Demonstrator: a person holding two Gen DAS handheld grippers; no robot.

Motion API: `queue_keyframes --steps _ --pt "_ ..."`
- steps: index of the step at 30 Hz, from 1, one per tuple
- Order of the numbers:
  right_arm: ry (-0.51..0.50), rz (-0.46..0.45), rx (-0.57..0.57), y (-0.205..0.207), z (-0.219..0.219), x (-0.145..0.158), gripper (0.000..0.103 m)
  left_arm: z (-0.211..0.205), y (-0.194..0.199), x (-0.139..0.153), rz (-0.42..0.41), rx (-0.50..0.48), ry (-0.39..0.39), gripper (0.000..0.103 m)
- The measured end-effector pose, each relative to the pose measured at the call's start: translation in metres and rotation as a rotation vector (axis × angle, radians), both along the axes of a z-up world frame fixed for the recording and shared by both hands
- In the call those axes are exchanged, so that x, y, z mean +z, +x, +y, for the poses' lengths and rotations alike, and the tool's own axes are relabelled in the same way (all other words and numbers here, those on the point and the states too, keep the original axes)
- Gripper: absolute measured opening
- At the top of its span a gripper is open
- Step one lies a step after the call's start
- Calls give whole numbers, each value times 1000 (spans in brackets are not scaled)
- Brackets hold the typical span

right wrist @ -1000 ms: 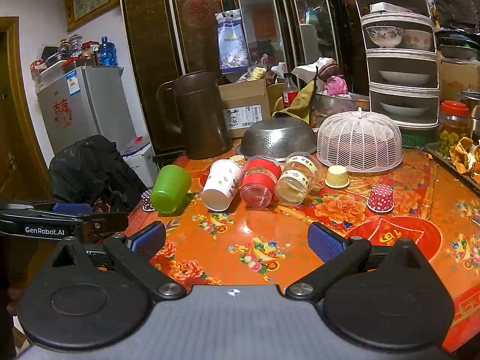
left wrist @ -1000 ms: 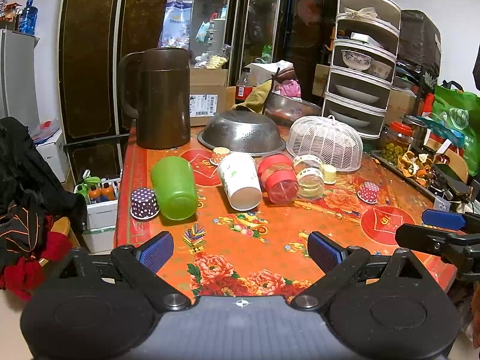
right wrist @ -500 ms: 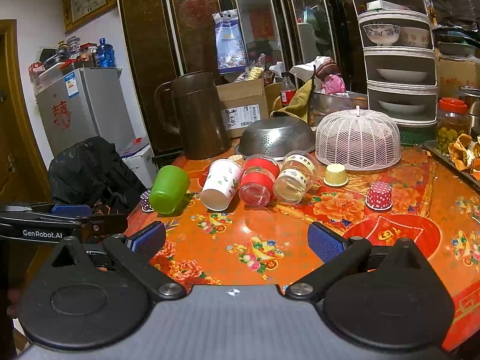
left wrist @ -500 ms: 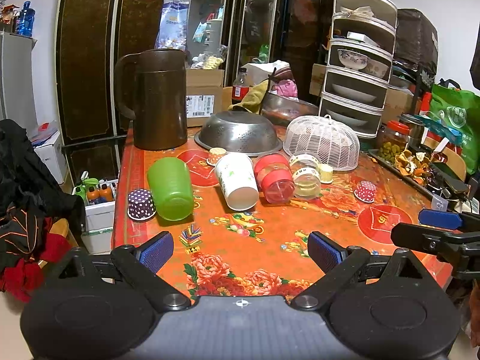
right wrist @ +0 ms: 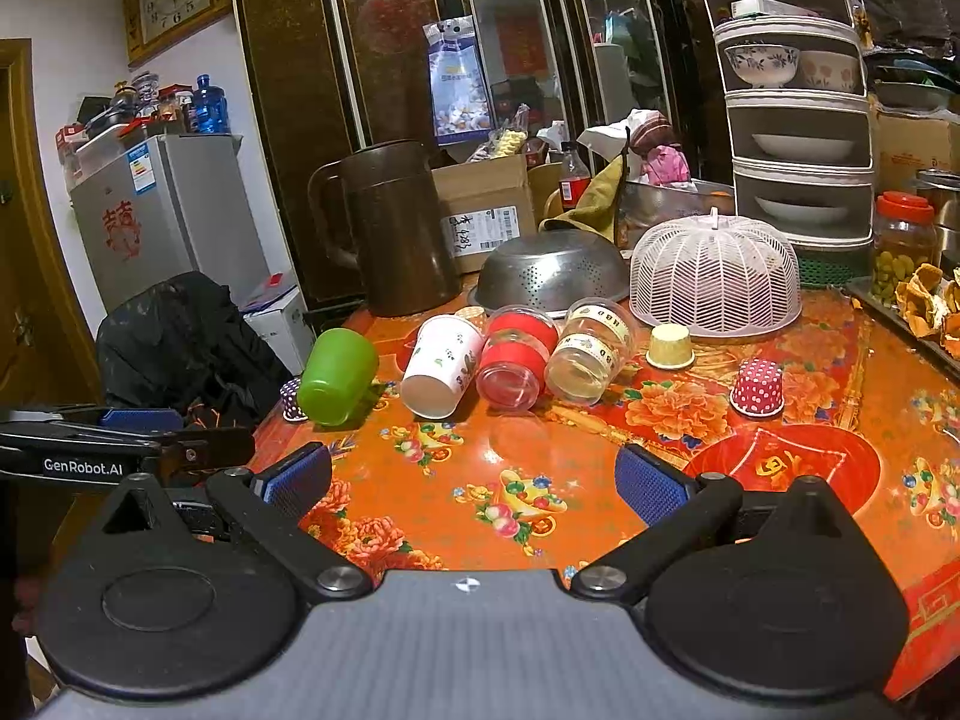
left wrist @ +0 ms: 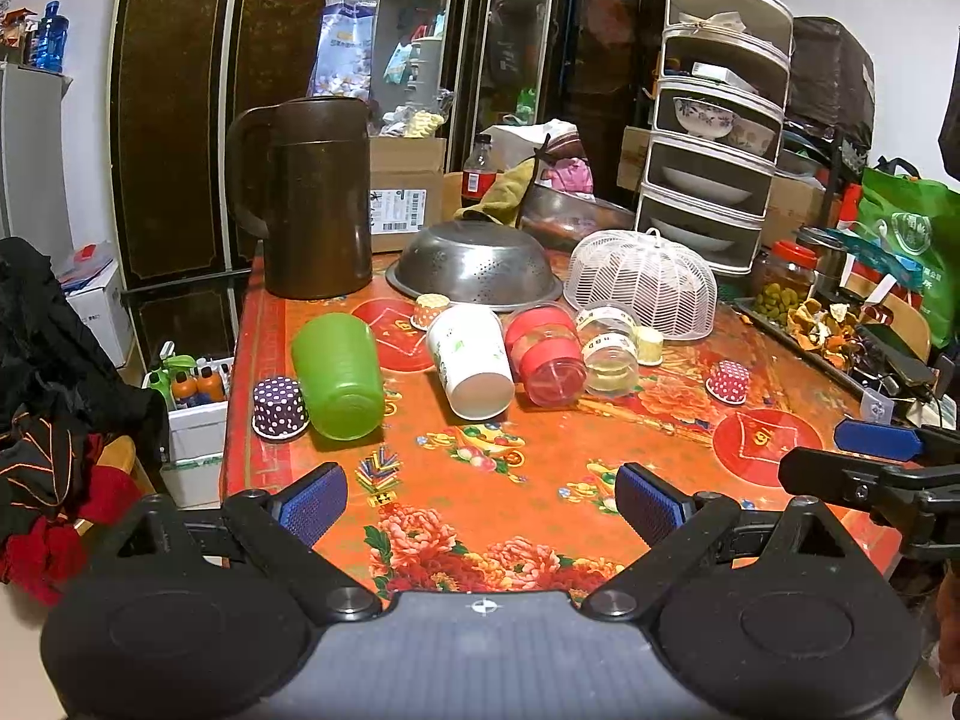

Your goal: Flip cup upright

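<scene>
left wrist view: four cups lie on their sides in a row mid-tabletop [left wrist: 600,456], bases toward the camera: green cup [left wrist: 339,375], white paper cup [left wrist: 471,361], red cup [left wrist: 545,355], clear cup [left wrist: 609,348]. all look empty. left tongs [left wrist: 480,501] spread, holding nothing, nearest the green cup. right tongs [right wrist: 474,480] spread too.

left gripper [left wrist: 480,501] jaws wide apart, right gripper [right wrist: 474,480] likewise
</scene>
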State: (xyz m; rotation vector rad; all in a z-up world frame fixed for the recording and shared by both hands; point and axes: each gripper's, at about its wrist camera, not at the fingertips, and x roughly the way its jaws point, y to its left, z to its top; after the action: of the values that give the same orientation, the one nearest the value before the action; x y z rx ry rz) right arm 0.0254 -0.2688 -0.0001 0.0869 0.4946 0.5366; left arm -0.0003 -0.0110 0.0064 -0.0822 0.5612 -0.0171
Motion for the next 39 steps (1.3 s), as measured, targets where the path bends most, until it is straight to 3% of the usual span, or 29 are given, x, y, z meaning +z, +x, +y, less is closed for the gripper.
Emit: queue_keyframes --steps 39 --pt "21 31 -2 5 -13 -9 102 -14 8 -2 31 -1 24 98"
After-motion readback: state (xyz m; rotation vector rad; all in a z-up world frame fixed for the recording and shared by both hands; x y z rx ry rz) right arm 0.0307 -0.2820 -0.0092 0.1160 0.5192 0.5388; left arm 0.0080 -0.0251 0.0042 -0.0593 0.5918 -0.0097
